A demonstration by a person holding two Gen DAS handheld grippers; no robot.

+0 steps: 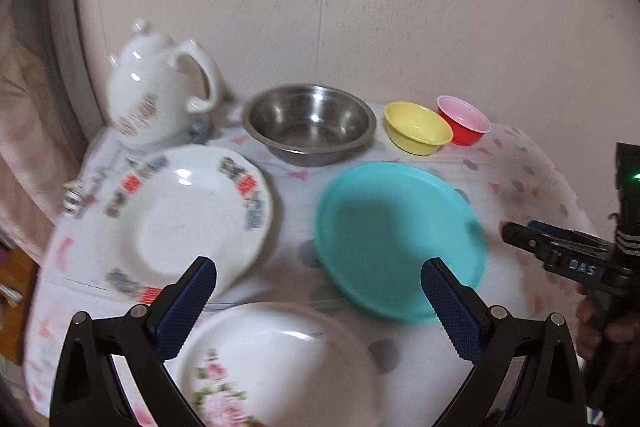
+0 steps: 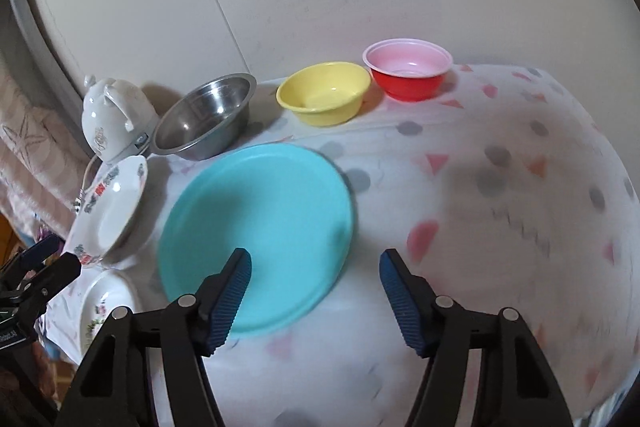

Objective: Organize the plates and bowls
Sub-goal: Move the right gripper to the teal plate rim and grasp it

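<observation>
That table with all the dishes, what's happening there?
A person holds a gripper in each hand over the table. Both the left gripper and right gripper have open jaws and hold nothing. The turquoise plate, two white plates, steel bowl, yellow bowl and red bowl sit unstacked.

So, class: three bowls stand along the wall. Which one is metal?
The steel bowl, the largest, beside the white teapot. The yellow bowl and red bowl look plastic.

Left tool (image 1: 316,281) gaping, empty; right tool (image 2: 315,269) parted, apparently empty; both angled downward.
</observation>
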